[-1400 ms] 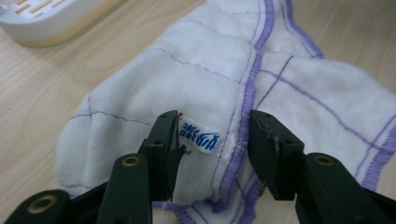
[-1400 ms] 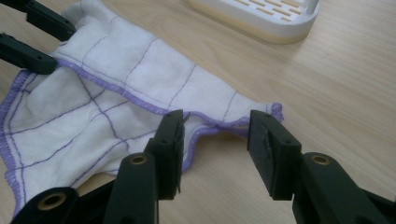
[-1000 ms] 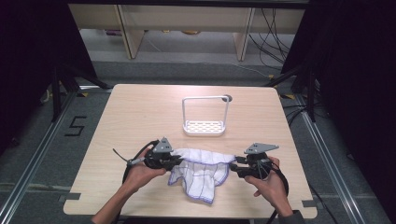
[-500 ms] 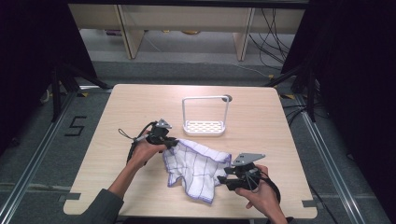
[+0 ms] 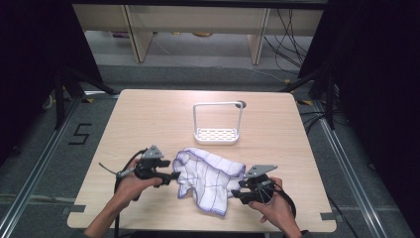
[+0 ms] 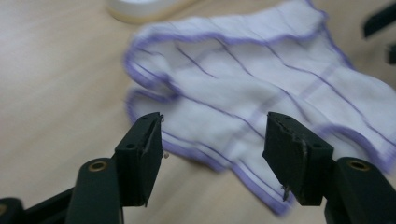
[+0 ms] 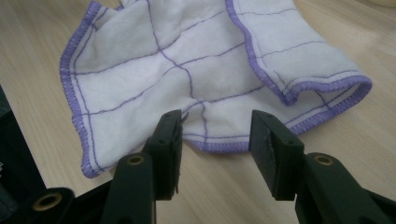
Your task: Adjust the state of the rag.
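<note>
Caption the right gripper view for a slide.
Open right gripper poised at the purple-edged hem of a crumpled white cloth on the table.

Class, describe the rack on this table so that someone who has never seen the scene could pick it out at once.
Start at the wooden table. Toward its far edge, right of centre, stands the rack: a white perforated base with a thin upright hoop over it. It is rigid and upright, unlike the crumpled purple-edged cloth lying nearer the person.

White cloth, purple grid and hem; seemingly white rack.
</note>
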A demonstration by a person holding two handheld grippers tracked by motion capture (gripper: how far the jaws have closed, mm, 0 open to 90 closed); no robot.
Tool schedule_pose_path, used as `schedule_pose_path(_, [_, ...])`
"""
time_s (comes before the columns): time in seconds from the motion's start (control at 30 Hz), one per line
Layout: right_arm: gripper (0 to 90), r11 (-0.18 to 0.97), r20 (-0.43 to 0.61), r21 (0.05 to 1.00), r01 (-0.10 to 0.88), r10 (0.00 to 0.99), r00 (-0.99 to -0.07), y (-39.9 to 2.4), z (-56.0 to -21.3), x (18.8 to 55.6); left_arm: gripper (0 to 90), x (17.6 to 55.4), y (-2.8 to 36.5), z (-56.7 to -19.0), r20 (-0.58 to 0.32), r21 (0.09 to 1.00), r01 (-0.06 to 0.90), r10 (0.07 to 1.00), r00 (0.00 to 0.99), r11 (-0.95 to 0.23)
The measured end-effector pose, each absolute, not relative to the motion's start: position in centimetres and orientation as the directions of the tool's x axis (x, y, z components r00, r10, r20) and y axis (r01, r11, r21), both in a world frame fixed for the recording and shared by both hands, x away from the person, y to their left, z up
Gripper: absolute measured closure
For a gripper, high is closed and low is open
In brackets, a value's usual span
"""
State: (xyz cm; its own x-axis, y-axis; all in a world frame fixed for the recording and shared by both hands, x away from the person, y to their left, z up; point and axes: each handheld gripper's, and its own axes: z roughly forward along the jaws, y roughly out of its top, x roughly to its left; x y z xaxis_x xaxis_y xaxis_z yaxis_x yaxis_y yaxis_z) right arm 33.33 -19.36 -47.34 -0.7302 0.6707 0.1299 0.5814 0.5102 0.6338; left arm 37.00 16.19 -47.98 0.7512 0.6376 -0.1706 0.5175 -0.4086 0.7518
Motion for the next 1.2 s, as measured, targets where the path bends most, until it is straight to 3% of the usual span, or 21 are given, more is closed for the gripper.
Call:
schedule_pose_path(0.17, [54.5,0.508,0.119,0.645,0.572,0.672,-0.731,-19.6,-47.2,33.4,41.0,33.6,15.4,-49.2,-0.167,0.758,0.486,0.590,0.790,-0.435])
schedule_pose_path(0.23, [54.5,0.500,0.103,0.665,0.554,0.674,-0.732,-19.7,-47.5,33.5,41.1,33.2,14.7,-49.8,-0.180,0.749,0.485,0.566,0.804,-0.451])
schedule_pose_path(0.33, [54.1,0.481,0.135,0.626,0.614,0.708,-0.693,-20.0,-47.2,33.3,42.8,33.4,13.6,-50.4,-0.151,0.743,0.459,0.547,0.824,-0.486])
schedule_pose_path(0.4, [54.0,0.488,0.123,0.647,0.585,0.692,-0.712,-20.3,-47.3,33.6,45.9,33.7,12.9,-50.6,-0.144,0.740,0.449,0.535,0.832,-0.500])
schedule_pose_path(0.53, [53.6,0.479,0.124,0.643,0.598,0.705,-0.698,-20.7,-47.4,33.8,56.6,34.4,11.7,-51.0,-0.077,0.722,0.400,0.510,0.857,-0.564])
schedule_pose_path(0.67, [53.6,0.453,0.136,0.655,0.605,0.716,-0.684,-20.9,-47.6,33.9,84.1,34.9,11.5,-51.0,-0.033,0.718,0.367,0.497,0.867,-0.591])
schedule_pose_path(0.7, [53.6,0.466,0.133,0.642,0.609,0.715,-0.686,-20.9,-47.6,33.9,86.3,34.8,11.7,-50.8,-0.035,0.722,0.362,0.491,0.871,-0.590])
schedule_pose_path(1.0, [53.6,0.521,0.108,0.623,0.583,0.681,-0.724,-19.5,-48.5,33.7,87.4,34.9,15.6,-48.7,-0.020,0.763,0.368,0.549,0.836,-0.532])
schedule_pose_path(1.03, [53.6,0.531,0.098,0.625,0.572,0.674,-0.732,-18.9,-48.8,33.5,87.3,35.1,16.1,-48.6,-0.064,0.781,0.395,0.567,0.822,-0.485])
schedule_pose_path(1.2, [53.6,0.565,0.086,0.610,0.556,0.650,-0.755,-17.9,-48.8,33.3,87.2,35.9,16.6,-48.5,-0.111,0.790,0.427,0.582,0.805,-0.440])
